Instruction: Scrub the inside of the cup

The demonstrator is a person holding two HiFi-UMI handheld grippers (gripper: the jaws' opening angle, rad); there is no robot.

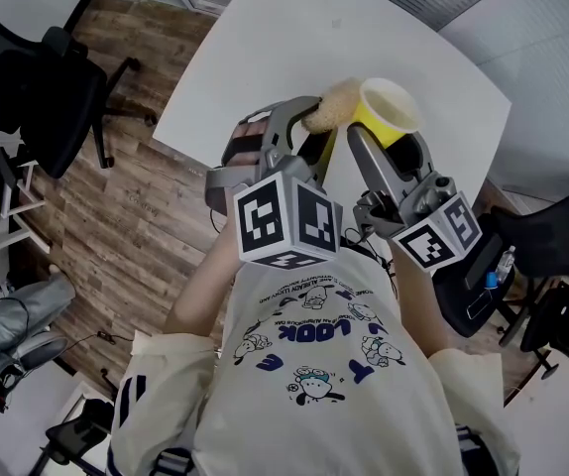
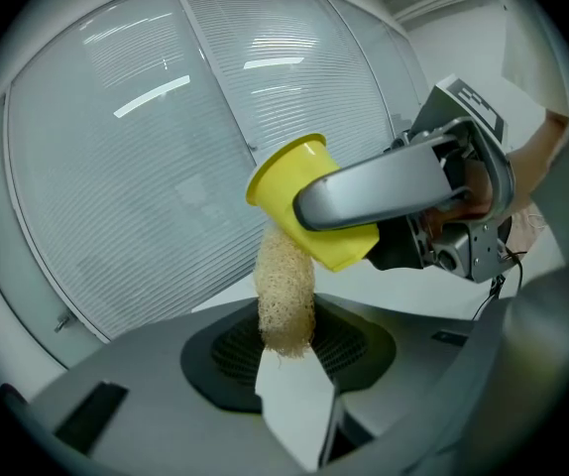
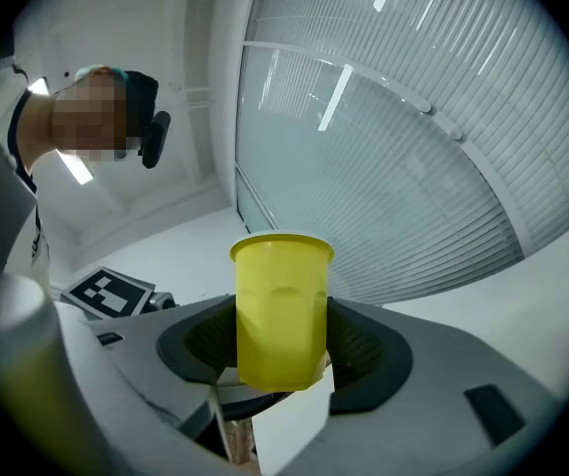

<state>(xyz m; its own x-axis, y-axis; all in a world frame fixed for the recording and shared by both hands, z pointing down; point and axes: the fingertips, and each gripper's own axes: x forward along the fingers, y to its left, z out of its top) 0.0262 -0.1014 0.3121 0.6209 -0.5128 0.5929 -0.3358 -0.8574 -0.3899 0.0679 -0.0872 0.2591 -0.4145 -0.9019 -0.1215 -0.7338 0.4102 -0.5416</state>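
Note:
My right gripper (image 1: pixel 392 142) is shut on a yellow plastic cup (image 1: pixel 389 112), held up over the white table with its mouth tipped away from me. In the right gripper view the cup (image 3: pixel 280 310) stands between the two jaws of that gripper (image 3: pixel 280 365). My left gripper (image 1: pixel 309 117) is shut on a tan loofah scrubber (image 1: pixel 329 107). The scrubber's far end (image 2: pixel 284 291) rests against the cup's outer wall (image 2: pixel 309 196) just below the rim, left of the mouth. In the left gripper view the left gripper (image 2: pixel 286 343) clamps the scrubber's near end. No scrubber shows inside the cup.
A white table (image 1: pixel 265 58) lies below the grippers, with wooden floor to its left. A black office chair (image 1: pixel 47 87) stands at the far left and another (image 1: pixel 552 236) at the right. Window blinds (image 2: pixel 146 167) fill the background of both gripper views.

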